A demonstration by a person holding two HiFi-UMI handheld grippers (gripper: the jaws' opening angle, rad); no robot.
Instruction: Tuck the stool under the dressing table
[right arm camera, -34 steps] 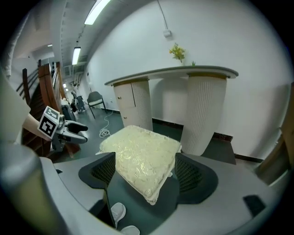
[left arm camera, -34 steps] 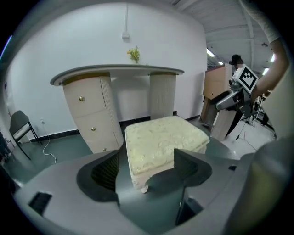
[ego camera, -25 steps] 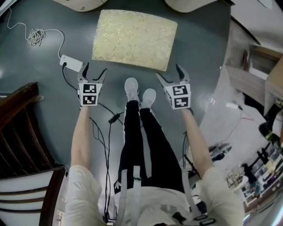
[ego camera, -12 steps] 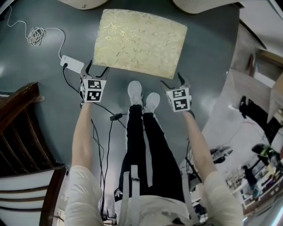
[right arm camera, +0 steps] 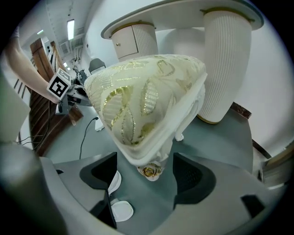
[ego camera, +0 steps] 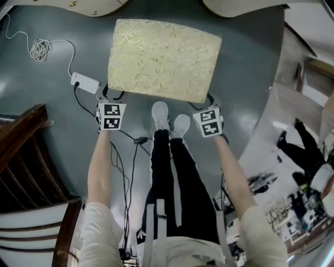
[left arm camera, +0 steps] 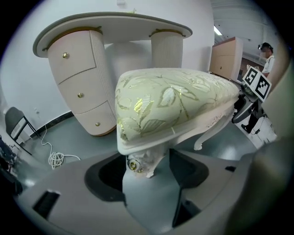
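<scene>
The stool point(ego camera: 164, 60) has a cream cushion with a gold leaf pattern and white carved legs, and it stands on the grey floor just short of the dressing table point(ego camera: 94, 5). My left gripper point(ego camera: 112, 96) straddles its near-left corner. In the left gripper view the leg top with its gold rosette point(left arm camera: 134, 165) sits between the closing jaws of the left gripper point(left arm camera: 147, 172), with a gap on each side. My right gripper point(ego camera: 209, 101) straddles the near-right corner. The rosette point(right arm camera: 150, 170) lies between the jaws of the right gripper point(right arm camera: 147, 176), untouched.
The table's ribbed pedestals point(left arm camera: 80, 87) point(right arm camera: 227, 64) flank the knee space behind the stool. A white power strip point(ego camera: 85, 82) and coiled cable point(ego camera: 39, 49) lie at left. Dark wooden furniture point(ego camera: 21, 151) stands at lower left. Black cables point(ego camera: 128, 156) trail by my white shoes point(ego camera: 169, 117).
Both grippers have come down and forward from short of the stool to its two near corners, which now sit between their jaws. The stool has not shifted on the floor.
</scene>
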